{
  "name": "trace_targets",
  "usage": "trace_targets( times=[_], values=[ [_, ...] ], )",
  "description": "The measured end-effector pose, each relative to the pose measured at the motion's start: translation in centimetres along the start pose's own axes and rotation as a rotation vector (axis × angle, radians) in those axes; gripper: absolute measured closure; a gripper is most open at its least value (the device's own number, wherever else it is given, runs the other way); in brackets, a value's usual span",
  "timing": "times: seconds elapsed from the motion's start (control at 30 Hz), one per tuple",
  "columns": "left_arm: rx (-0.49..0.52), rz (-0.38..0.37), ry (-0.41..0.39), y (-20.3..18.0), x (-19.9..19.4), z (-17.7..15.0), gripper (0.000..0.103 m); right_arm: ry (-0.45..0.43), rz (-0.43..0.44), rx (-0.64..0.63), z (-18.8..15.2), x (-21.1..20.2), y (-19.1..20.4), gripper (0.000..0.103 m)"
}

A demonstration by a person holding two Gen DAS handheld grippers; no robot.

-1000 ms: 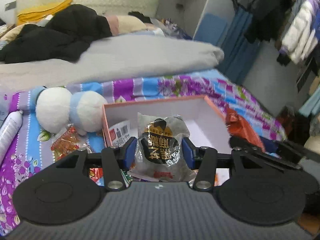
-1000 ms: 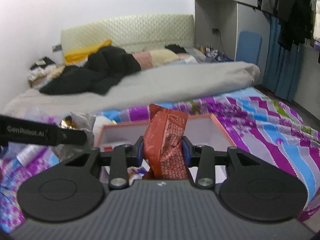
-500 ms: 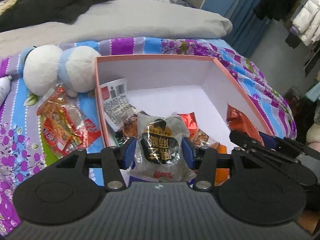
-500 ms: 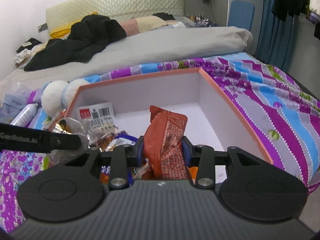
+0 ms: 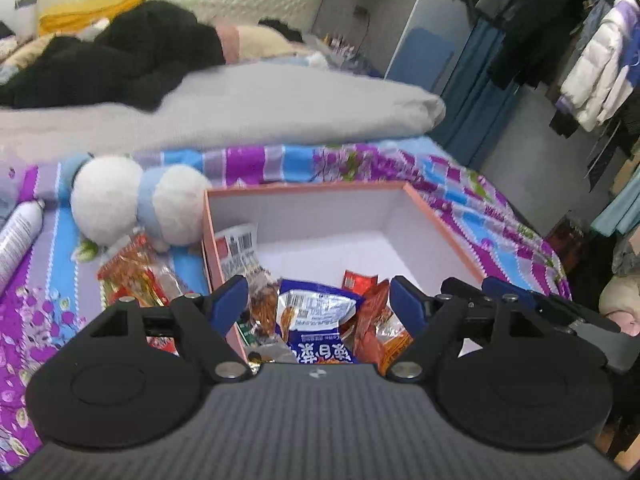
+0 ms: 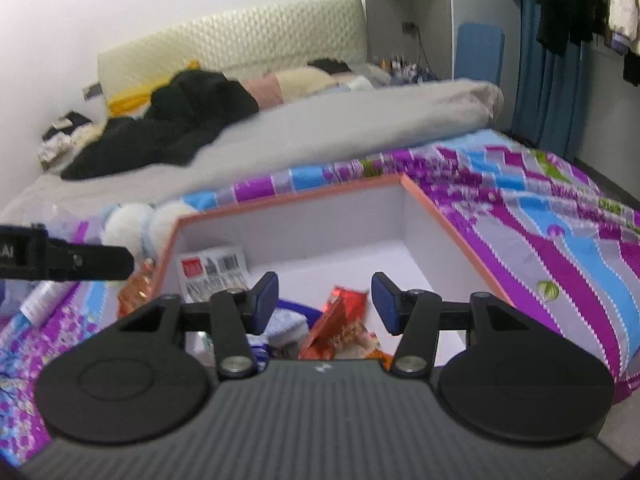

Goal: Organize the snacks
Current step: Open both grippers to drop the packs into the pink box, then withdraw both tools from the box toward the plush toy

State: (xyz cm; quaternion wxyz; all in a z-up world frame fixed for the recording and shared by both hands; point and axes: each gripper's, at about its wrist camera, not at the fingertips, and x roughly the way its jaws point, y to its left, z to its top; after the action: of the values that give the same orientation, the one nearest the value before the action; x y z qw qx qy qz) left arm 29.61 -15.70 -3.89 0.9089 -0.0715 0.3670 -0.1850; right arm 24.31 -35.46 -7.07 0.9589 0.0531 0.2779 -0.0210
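Note:
An orange-rimmed white box (image 5: 436,220) (image 6: 440,216) lies on the bed with several snack packets in its near end. My left gripper (image 5: 316,300) is open and empty above a blue-white packet (image 5: 316,316) and orange packets (image 5: 380,328). My right gripper (image 6: 324,300) is open and empty above an orange-red packet (image 6: 344,320) lying in the box. A red snack packet (image 5: 136,272) lies on the bedspread left of the box. The other gripper shows at the right of the left wrist view (image 5: 520,300) and at the left of the right wrist view (image 6: 68,264).
A white and blue plush toy (image 5: 136,204) lies by the box's far left corner. A white spray can (image 5: 18,236) lies at the far left. A grey duvet (image 5: 240,108) and dark clothes (image 5: 120,60) cover the bed behind. Hanging clothes (image 5: 592,60) are at the right.
Both grippers have opened and let go of their packets, the silver-black one on the left and the orange-red one on the right, and both have lifted back from the box.

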Motion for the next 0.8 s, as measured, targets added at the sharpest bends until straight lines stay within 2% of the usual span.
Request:
trace_targets(
  times=[0.1,0.3,0.5,0.8],
  values=[
    [0.019,0.011,-0.032,0.0,-1.8,-0.1,0.022,-0.042,0.016,0.001,0.6,-1.4,0.9,0.049],
    [0.016,0.023,-0.085,1.3,-5.3,-0.8,0.022,-0.069,0.062,-0.003,0.4,-3.2,2.4,0.049],
    [-0.025,0.011,-0.127,3.7,-8.7,-2.5,0.022,-0.103,0.079,-0.003,-0.1,-5.2,3.9,0.049],
    [-0.031,0.087,-0.112,7.4,-12.2,-7.3,0.022,-0.101,0.132,-0.039,-2.1,-6.7,6.7,0.049]
  ],
)
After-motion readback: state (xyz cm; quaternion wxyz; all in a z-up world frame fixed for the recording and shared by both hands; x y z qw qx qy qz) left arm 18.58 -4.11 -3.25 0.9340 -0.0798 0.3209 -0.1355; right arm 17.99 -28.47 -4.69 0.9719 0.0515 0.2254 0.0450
